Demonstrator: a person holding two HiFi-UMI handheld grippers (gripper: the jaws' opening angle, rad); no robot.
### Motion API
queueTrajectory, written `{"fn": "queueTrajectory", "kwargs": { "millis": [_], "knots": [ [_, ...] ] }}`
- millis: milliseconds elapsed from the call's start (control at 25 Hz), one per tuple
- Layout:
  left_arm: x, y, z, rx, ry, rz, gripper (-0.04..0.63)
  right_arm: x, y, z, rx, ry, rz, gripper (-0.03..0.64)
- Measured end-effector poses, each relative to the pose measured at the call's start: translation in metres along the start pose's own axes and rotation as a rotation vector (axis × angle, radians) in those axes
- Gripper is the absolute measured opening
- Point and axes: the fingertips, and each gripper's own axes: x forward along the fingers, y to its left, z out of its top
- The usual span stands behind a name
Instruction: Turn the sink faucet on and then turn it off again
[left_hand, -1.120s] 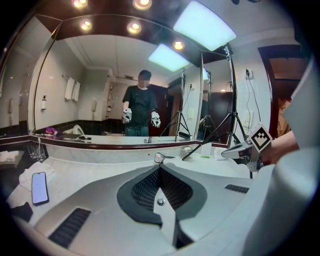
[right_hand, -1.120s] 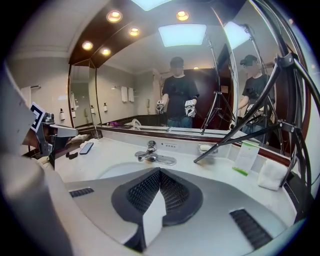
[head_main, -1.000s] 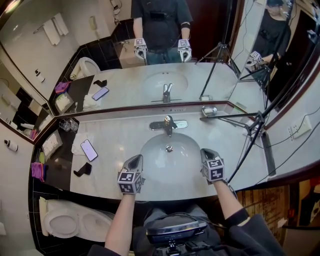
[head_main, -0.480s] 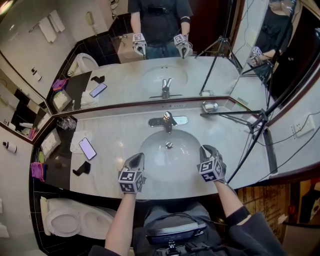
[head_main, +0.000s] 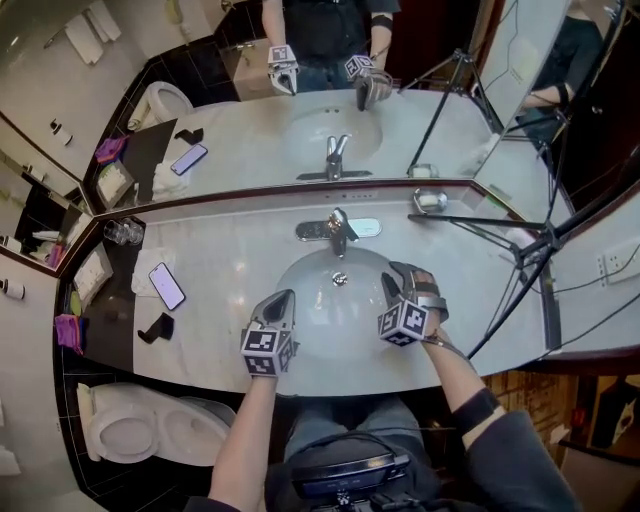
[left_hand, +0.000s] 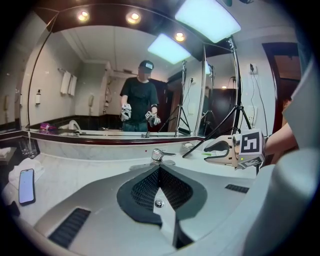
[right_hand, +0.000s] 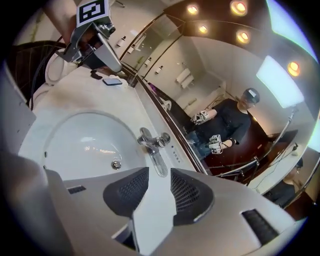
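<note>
At the counter's back edge, behind the sink (head_main: 312, 300) – faucet (head_main: 338, 232), spout running front-to-back; right gripper (head_main: 402, 283), the nearer, lies front-right of it, jaws just opening, apart, nothing between; left gripper (head_main: 281, 300) jaws together, empty

Bench (head_main: 230, 262): pale grey-veined marble. Sink (head_main: 300, 300): white. Faucet (head_main: 338, 232): chrome. Left hand-held gripper (head_main: 284, 297) and right hand-held gripper (head_main: 399, 276): grey, black-and-white square markers, black mesh-textured pads. Cloth (head_main: 70, 332): purple. Toilet (head_main: 125, 435): white.
</note>
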Motion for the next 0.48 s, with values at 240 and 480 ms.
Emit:
{"fn": "queueTrajectory", "kwargs": {
  "millis": [240,480],
  "knots": [
    [0.020,0.012,-0.001,-0.007,0.004,0.022,0.002,0.045,-0.001,0.020,-0.150,-0.019,0.023,0.184],
    [0.043,0.023,-0.002,-0.006,0.009,0.032,0.001,0.089,-0.008,0.034,-0.277,-0.032,0.028,0.206]
  ]
}}
